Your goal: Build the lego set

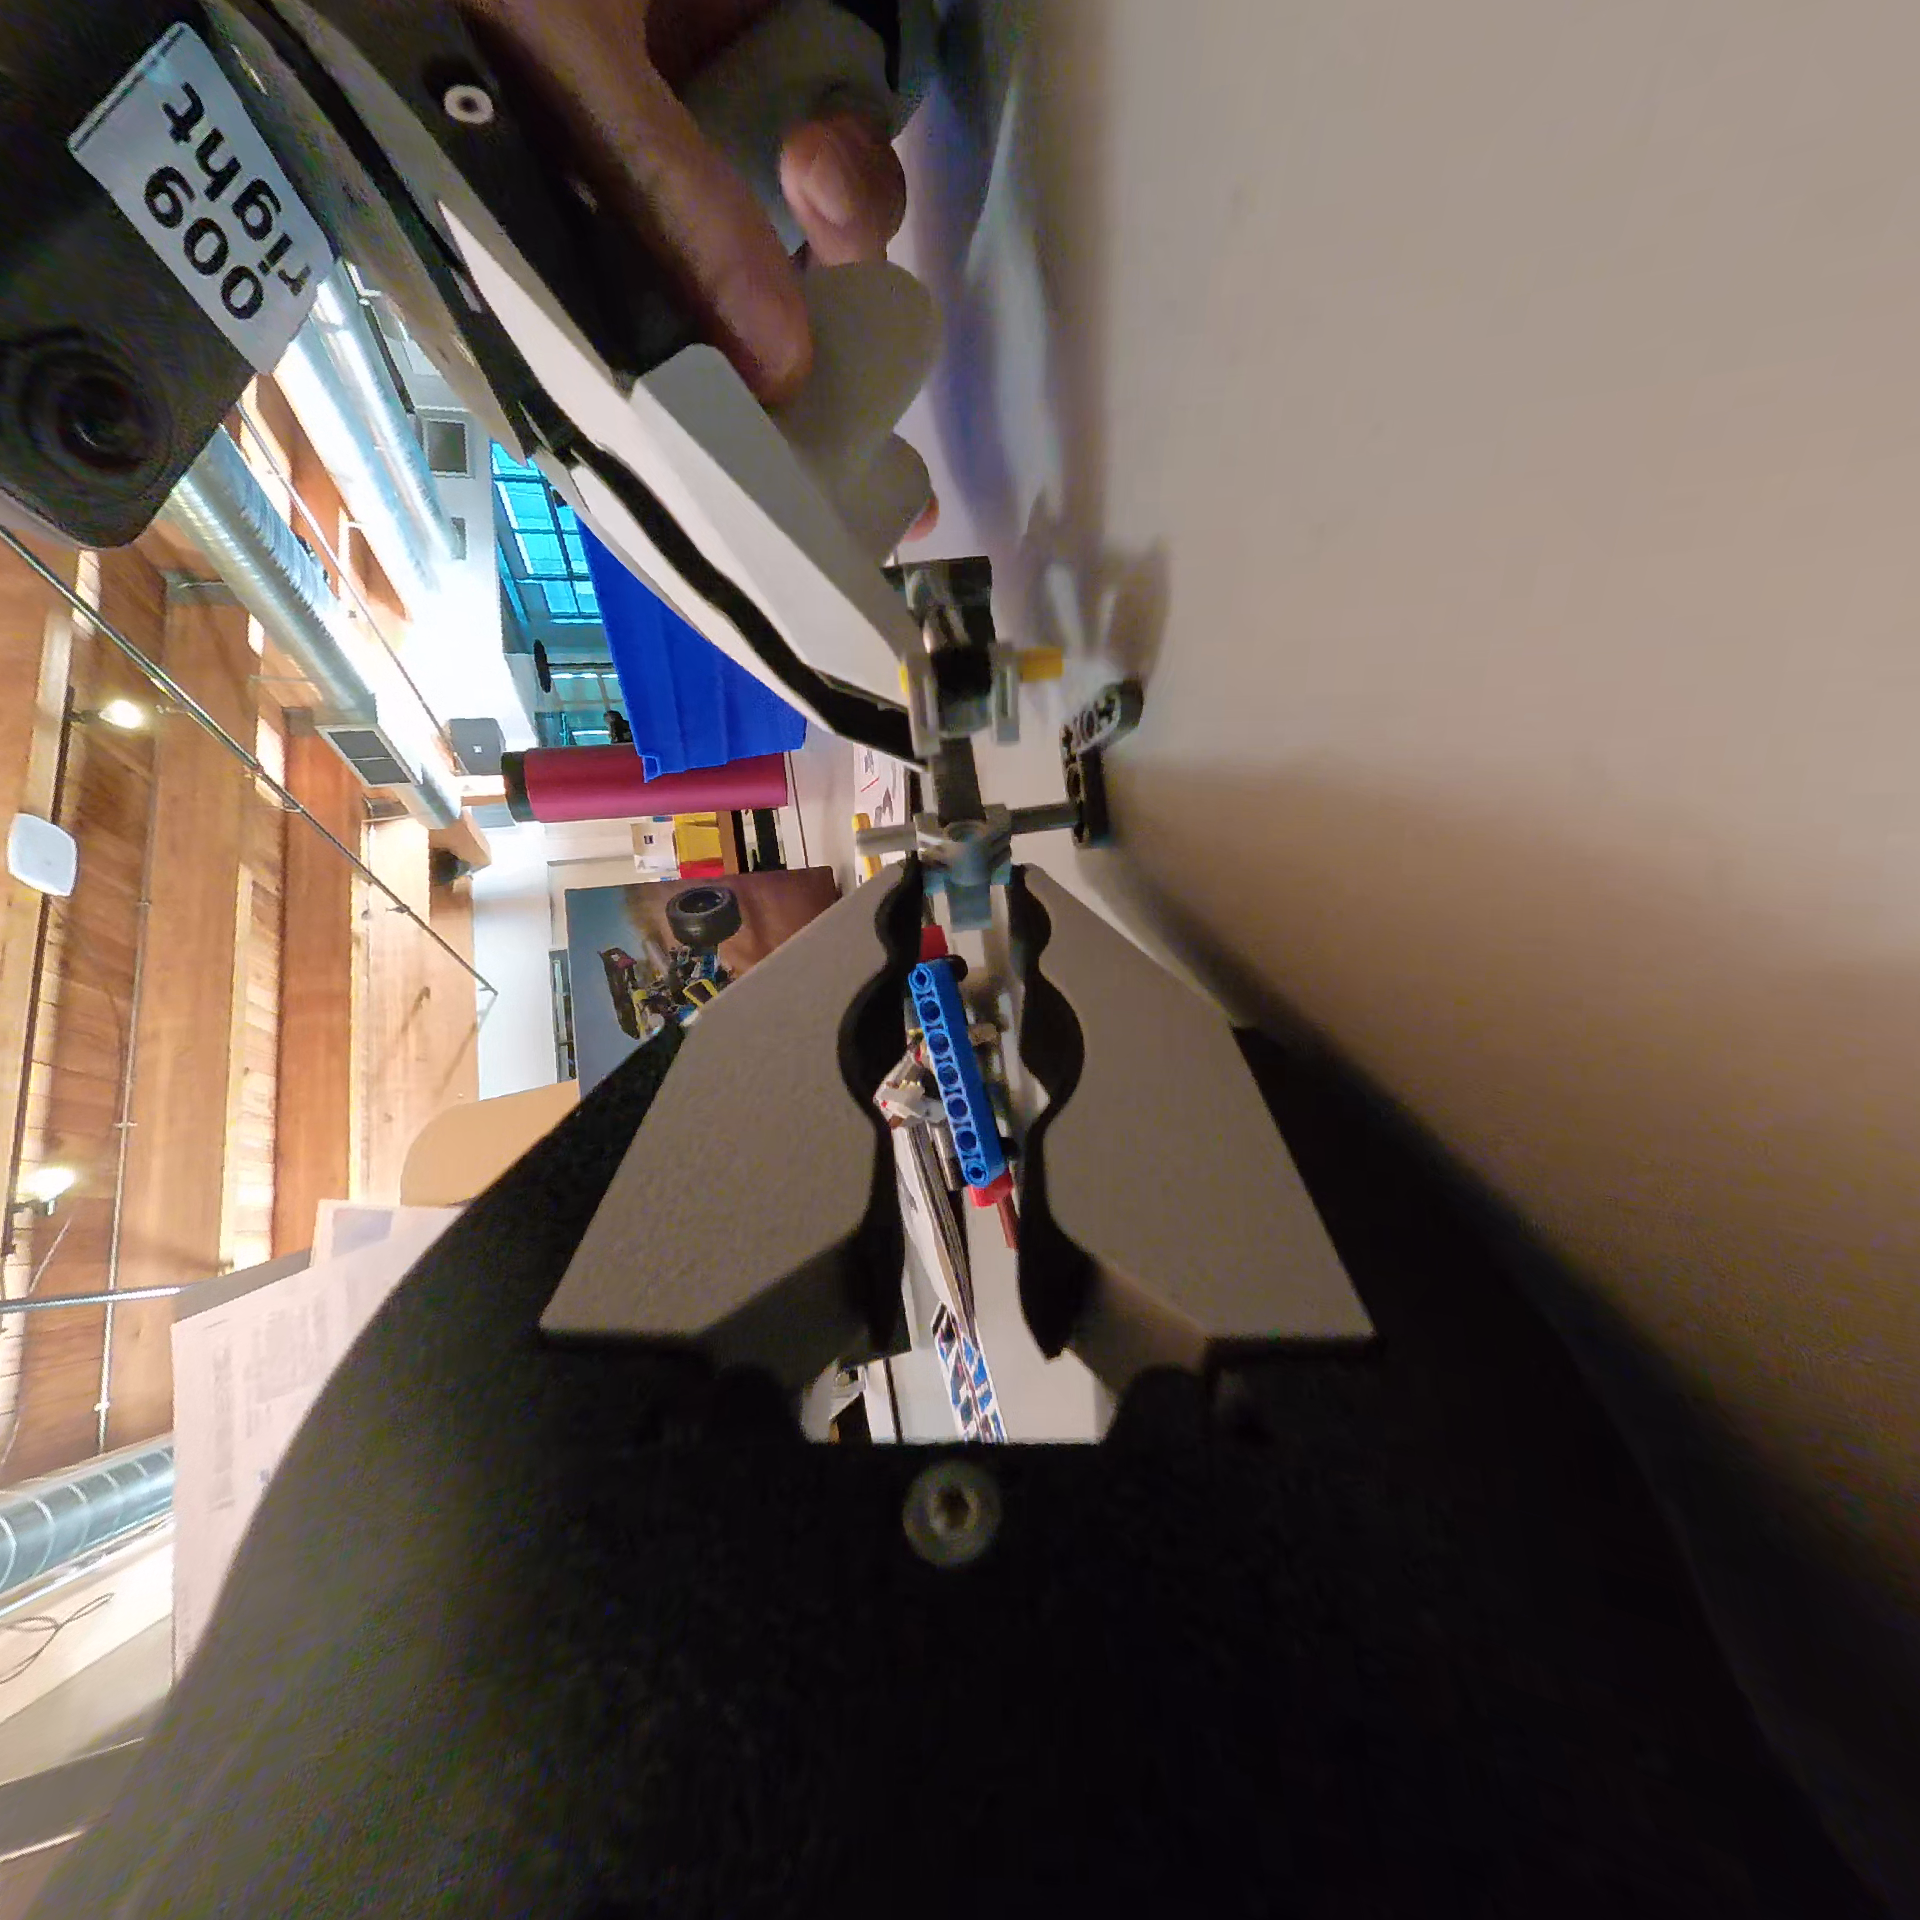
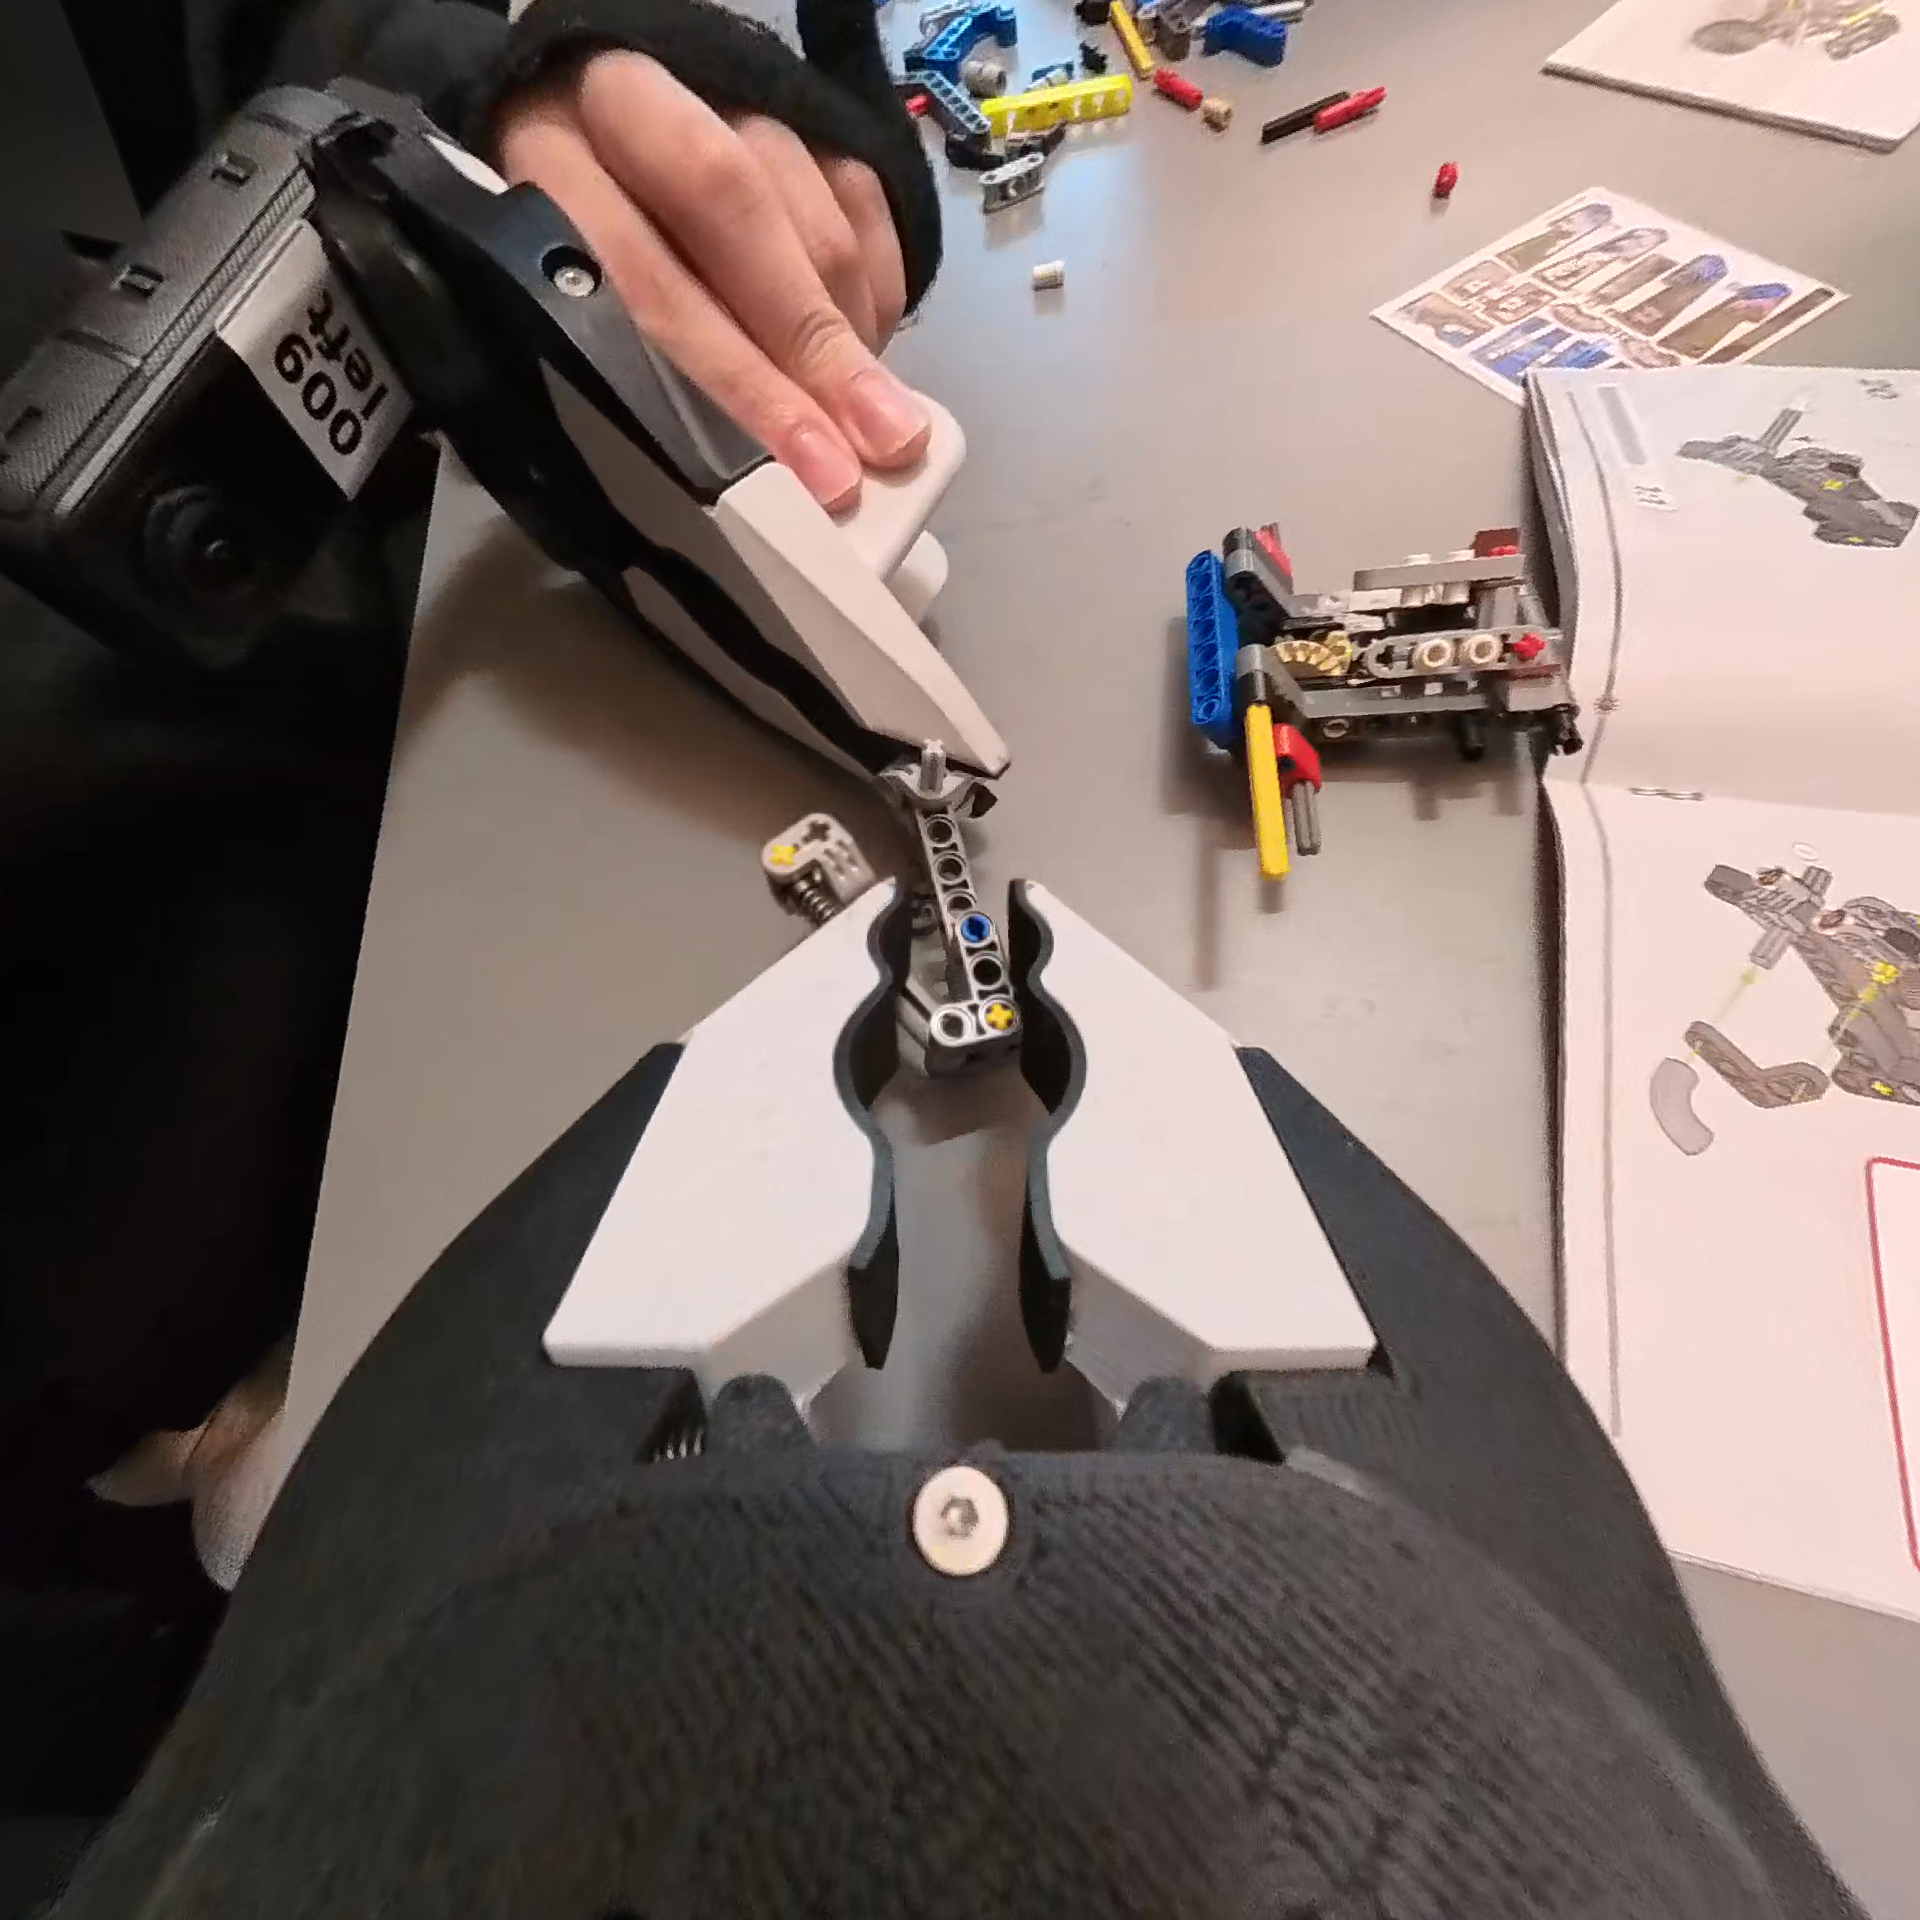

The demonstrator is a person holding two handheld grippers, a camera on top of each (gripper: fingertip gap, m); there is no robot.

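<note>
Near the tabletop's left edge, in the right wrist view, a small grey spring piece (image 2: 819,860) lies loose, just beside the work. Next to it the left gripper (image 2: 940,781), held by a hand (image 2: 748,281), pinches the far tip of a grey subassembly (image 2: 961,935), a holed beam with a blue pin and a yellow axle end. The right gripper (image 2: 958,997) brackets the near end of the same piece; its dark pads sit tight against the sides, so it appears clamped on, though contact on the left pad is hard to confirm. In the left wrist view the left gripper (image 1: 968,891) nips the grey connector (image 1: 971,847) at the subassembly's end, with the right gripper (image 1: 914,717) closing on the other end. Risk, as a judgement: both grips are on tips only, so any twist or uneven push between the two hands could pop a pin or axle out, or lever the piece from one set of pads and drop it onto the spring piece. Toward the middle of the tabletop stands the larger built chassis (image 2: 1382,655), well apart. At the right edge lies the open instruction booklet (image 2: 1714,935), a sticker sheet (image 2: 1600,291) beyond it; loose parts (image 2: 1070,94) scatter along the far edge.
</note>
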